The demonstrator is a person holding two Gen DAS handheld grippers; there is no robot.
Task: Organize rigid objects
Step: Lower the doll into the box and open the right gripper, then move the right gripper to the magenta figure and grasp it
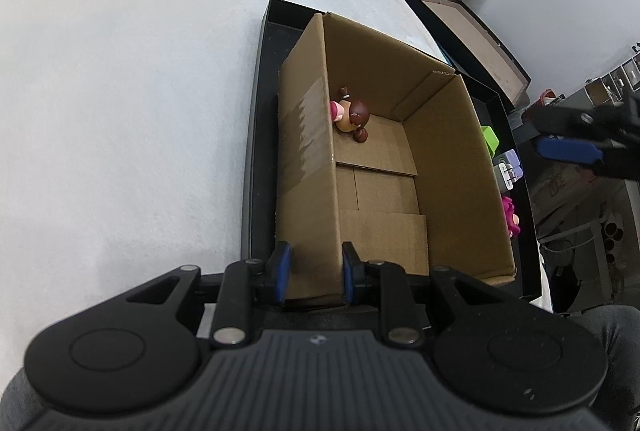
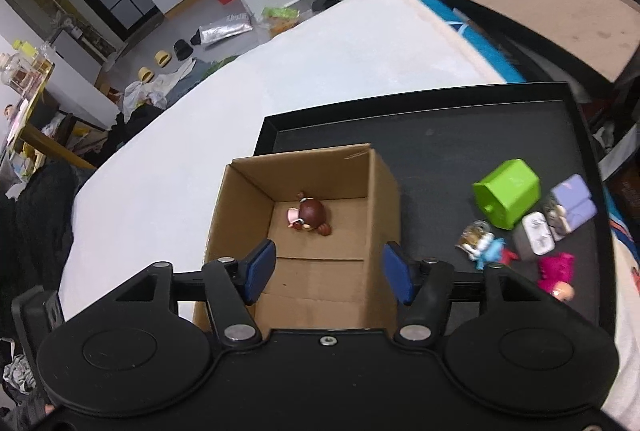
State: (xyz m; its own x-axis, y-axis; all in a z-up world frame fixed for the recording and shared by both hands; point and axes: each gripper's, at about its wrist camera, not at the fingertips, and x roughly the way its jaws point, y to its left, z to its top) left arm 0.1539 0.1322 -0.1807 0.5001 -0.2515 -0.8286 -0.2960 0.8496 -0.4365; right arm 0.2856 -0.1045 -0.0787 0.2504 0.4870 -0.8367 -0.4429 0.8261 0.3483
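An open cardboard box [image 1: 448, 171] stands on a black tray [image 2: 440, 135]. My left gripper [image 1: 315, 271] is shut on the box's near left wall, one blue pad on each side of it. A small brown-haired figurine [image 2: 310, 215] lies on the box floor near the far left corner. My right gripper [image 2: 329, 271] hovers open above the box's near end with nothing between its pads. On the tray to the right of the box lie a green block [image 2: 508, 191], a purple box [image 2: 572, 207], a white charger [image 2: 536, 237], a blue toy [image 2: 484, 243] and a pink figurine [image 2: 556, 273].
The tray rests on a white table [image 1: 120, 91] that stretches left and far. A second black box with a brown floor [image 2: 560, 11] sits beyond the tray at the back right. Shoes and bags lie on the floor past the table's far edge.
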